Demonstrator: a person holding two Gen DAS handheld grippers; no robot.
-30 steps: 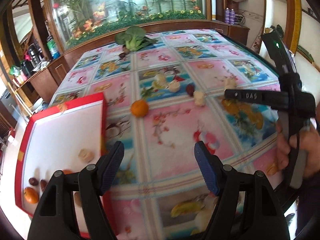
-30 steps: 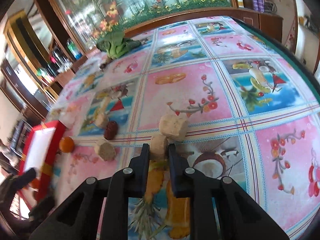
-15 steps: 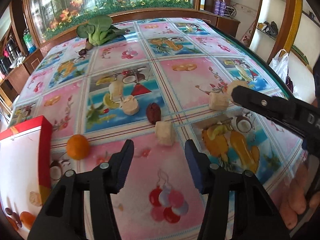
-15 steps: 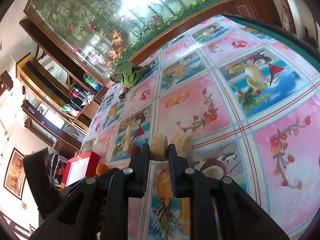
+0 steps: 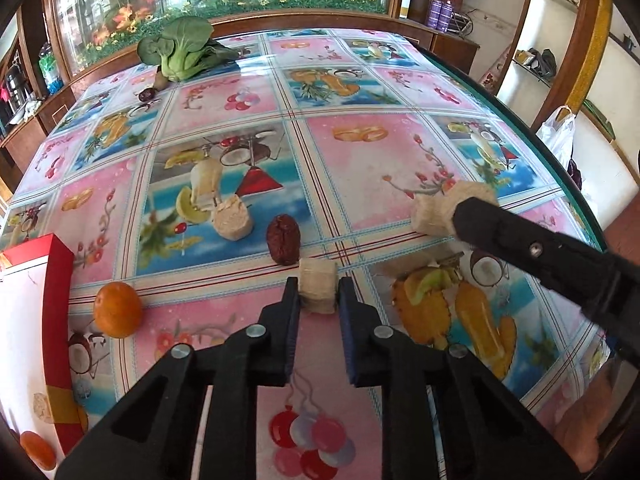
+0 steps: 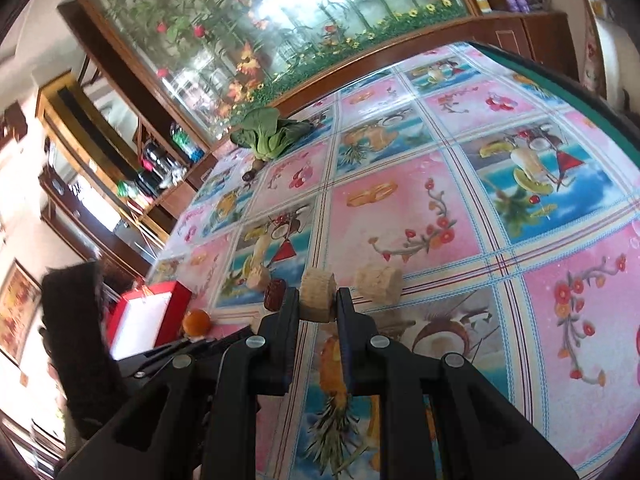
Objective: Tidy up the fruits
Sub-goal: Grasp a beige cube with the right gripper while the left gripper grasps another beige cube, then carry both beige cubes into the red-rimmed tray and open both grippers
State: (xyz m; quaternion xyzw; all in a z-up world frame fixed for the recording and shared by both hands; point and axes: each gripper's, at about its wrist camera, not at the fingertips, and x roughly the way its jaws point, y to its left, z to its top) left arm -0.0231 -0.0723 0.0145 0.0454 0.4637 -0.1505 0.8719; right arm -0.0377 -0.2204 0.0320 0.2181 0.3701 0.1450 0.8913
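My left gripper (image 5: pixel 318 294) is shut on a beige fruit chunk (image 5: pixel 317 290) on the table. A dark red date (image 5: pixel 283 239) lies just behind it, and another beige chunk (image 5: pixel 232 222) lies to the left. An orange (image 5: pixel 117 309) sits beside the red-rimmed white tray (image 5: pixel 58 280). My right gripper (image 6: pixel 317 300) is shut on a beige chunk (image 6: pixel 318 296) and holds it above the table; it also shows in the left wrist view (image 5: pixel 430 218). Another chunk (image 6: pixel 378 282) lies just right of it.
A bok choy (image 5: pixel 182 52) and a dark fruit (image 5: pixel 147 94) lie at the table's far side. The tray holds an orange (image 5: pixel 38 450) and a beige piece (image 5: pixel 40 408). The table's right edge (image 5: pixel 520 120) is close. Cabinets stand beyond.
My left gripper moved from beside the tray to the middle chunks and shut on one. My right gripper lifted its chunk and tilted, staying shut.
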